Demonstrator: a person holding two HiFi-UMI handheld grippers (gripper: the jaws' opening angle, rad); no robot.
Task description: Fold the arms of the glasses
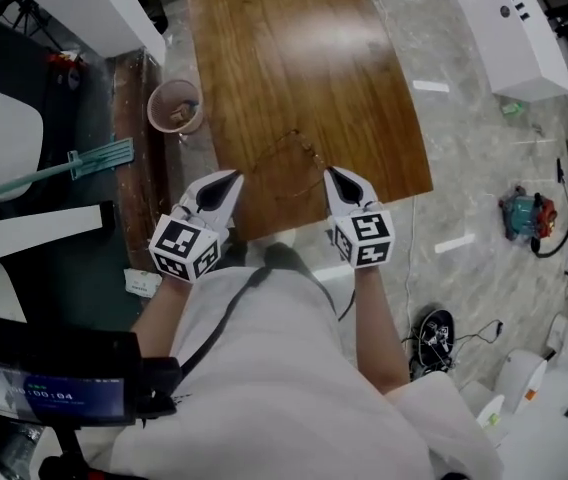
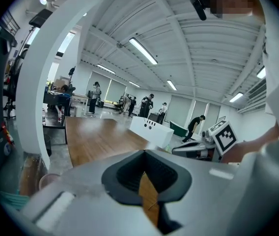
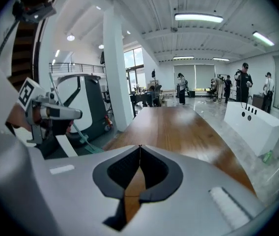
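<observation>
Jaws closed tip to tip, empty, on left hand-held gripper (image 1: 230,178) and right hand-held gripper (image 1: 331,173) (both at the near counter (image 1: 304,48) edge). Just beyond, at 2 o'clock from the left tips, thin-framed glasses (image 1: 304,151) on the wood. Farther, at 10 o'clock, pinkish bucket (image 1: 175,106) on the floor.

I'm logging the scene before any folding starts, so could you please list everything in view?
glasses: one, thin dark frame, near end of the table, between the grippers
table: one, brown wood, centre
bin: one, pinkish, on the floor left of the table
mop: one, teal, on the floor at left
cabinet: one, white, right of the table
toy-like thing: one, teal and red, on the floor at right
people: several, dark clothes, far end of the hall
left gripper: one, white, jaws shut, empty
right gripper: one, white, jaws shut, empty
</observation>
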